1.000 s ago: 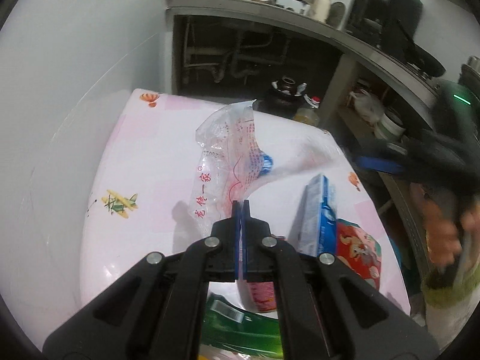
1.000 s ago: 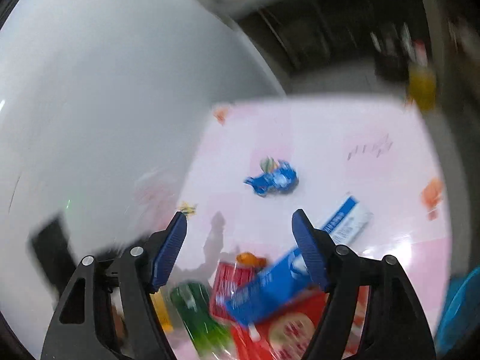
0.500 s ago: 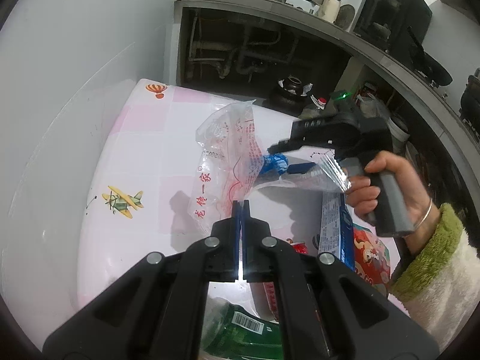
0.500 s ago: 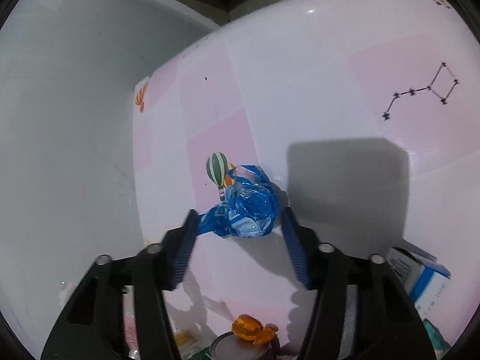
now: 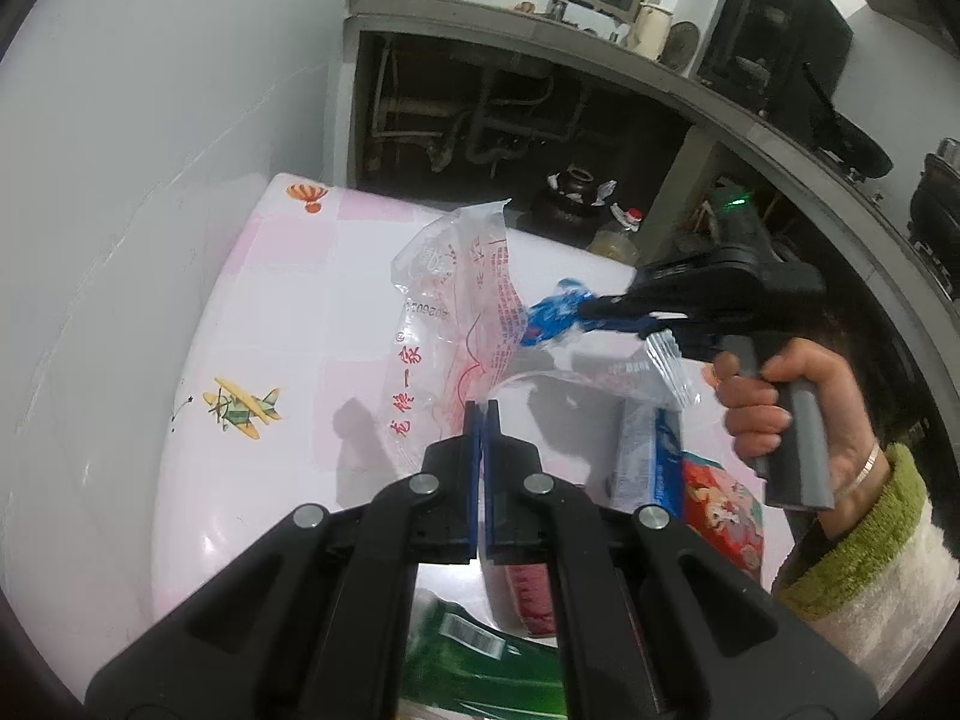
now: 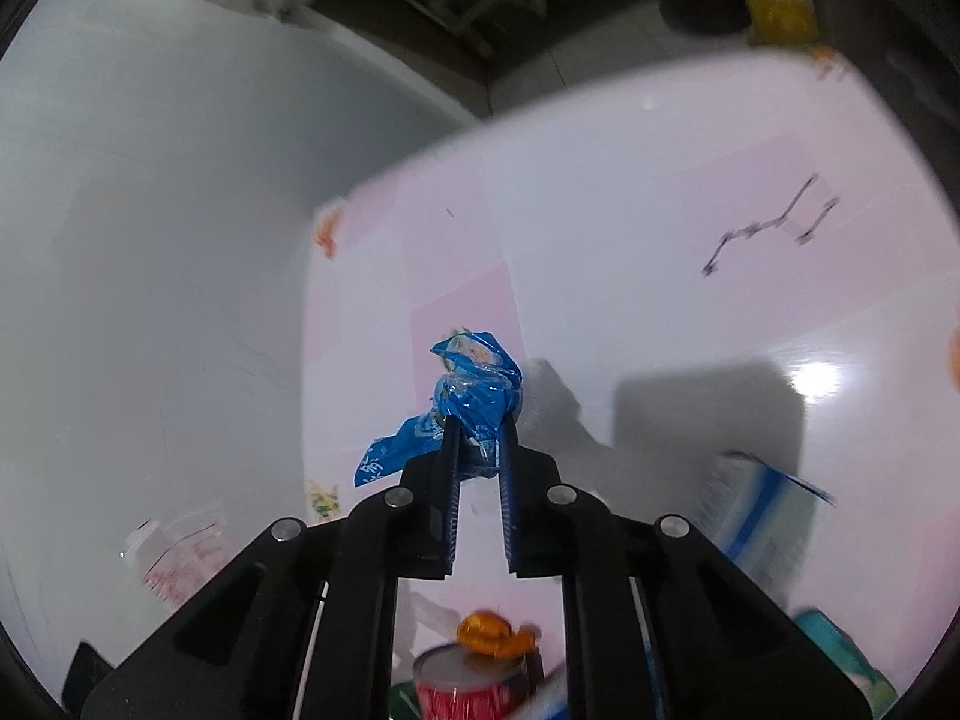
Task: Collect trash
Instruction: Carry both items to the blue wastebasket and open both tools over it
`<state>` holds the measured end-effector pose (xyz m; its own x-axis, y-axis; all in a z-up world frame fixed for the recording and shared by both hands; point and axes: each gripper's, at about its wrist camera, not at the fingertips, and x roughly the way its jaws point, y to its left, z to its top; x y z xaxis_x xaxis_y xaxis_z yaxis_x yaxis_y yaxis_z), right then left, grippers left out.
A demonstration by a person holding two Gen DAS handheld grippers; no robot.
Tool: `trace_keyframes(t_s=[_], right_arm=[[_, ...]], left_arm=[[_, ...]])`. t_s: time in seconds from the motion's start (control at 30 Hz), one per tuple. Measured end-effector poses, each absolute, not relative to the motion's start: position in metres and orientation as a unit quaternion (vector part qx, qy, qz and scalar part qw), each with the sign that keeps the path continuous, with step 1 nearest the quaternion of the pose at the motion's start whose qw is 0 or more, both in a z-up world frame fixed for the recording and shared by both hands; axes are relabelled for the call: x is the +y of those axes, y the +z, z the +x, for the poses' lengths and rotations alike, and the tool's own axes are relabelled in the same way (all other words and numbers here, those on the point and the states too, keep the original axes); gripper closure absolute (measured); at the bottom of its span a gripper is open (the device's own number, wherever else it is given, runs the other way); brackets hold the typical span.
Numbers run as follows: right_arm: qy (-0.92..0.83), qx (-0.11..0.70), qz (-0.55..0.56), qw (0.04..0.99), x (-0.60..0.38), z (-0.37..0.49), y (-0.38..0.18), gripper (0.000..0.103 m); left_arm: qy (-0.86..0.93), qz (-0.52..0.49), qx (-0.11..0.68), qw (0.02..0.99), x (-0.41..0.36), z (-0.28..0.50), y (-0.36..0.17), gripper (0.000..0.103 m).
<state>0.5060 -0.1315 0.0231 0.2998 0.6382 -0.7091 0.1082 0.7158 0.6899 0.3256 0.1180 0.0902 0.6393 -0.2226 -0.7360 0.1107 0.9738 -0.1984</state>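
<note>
My left gripper [image 5: 480, 405] is shut on the lower edge of a clear plastic bag [image 5: 450, 300] with red print, holding it up over the pink-and-white table [image 5: 288, 300]. A crumpled blue wrapper [image 6: 474, 384] sits between the fingertips of my right gripper [image 6: 480, 426], whose jaws are closing and pinch it just above the tabletop. In the left wrist view the right gripper [image 5: 591, 309], held by a hand in a green-cuffed sleeve, comes in from the right with the blue wrapper [image 5: 549, 315] right beside the bag's open side.
A blue-and-white carton [image 5: 645, 456], a red packet [image 5: 720, 516] and a green packet [image 5: 480, 648] lie at the table's near right. A red can [image 6: 468, 684] stands under the right gripper. A white wall runs along the left; a dark kitchen counter lies beyond.
The right gripper came down over the blue wrapper and its jaws narrowed from wide apart to pinching it. The left gripper kept still with the bag.
</note>
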Motion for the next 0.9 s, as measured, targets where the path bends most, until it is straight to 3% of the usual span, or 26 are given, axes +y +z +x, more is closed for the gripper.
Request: trace_keyframes(t_s=[0.2, 0.37, 0.67, 0.9], right_arm=[[0.162, 0.445, 0.342, 0.811, -0.191, 0.415, 0.089, 0.091], [0.094, 0.350, 0.328, 0.872, -0.247, 0.303, 0.112, 0.091], [-0.102, 0.254, 0.367, 0.889, -0.354, 0.112, 0.087, 0.091], [-0.255, 0.246, 0.392, 0.849, -0.427, 0.009, 0.030, 0.091]], left_arm=[[-0.133, -0.048, 0.396, 0.907, 0.087, 0.303, 0.117, 0.103], [-0.191, -0.006, 0.387, 0.902, 0.031, 0.280, 0.134, 0.103], [-0.329, 0.071, 0.419, 0.843, -0.120, 0.245, 0.132, 0.103], [-0.413, 0.135, 0.495, 0.752, -0.260, 0.224, 0.081, 0.103]])
